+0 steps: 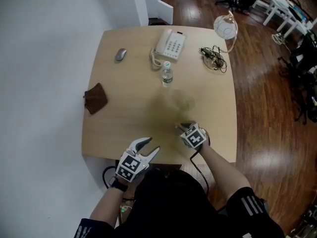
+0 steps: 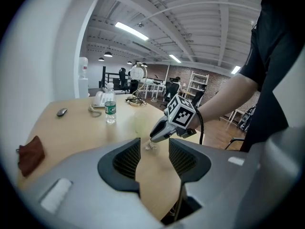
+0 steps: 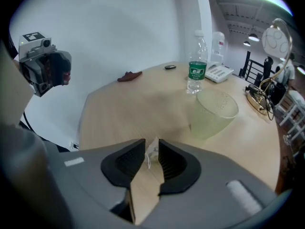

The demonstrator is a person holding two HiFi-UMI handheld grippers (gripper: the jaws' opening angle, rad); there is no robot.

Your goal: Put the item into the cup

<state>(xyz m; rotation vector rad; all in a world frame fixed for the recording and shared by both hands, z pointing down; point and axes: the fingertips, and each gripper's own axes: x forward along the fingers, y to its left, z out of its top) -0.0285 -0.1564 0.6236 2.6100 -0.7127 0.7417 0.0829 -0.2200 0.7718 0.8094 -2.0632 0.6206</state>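
One pale item (image 3: 151, 154) inside right claw (image 3: 152, 146)

The left tongs (image 1: 150, 146) are hanging with jaws spread wide at the near edge of the tabletop (image 1: 124, 113), while the right tongs (image 1: 182, 127), reaching further in on a bare forearm, are pinching a small white item (image 3: 152, 152) between nearly closed jaws.

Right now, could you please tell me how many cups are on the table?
1. A translucent cup stands on the table, just ahead of the right tool, which grips a small pale item; the water bottle stands beyond it. No other seems hidden.
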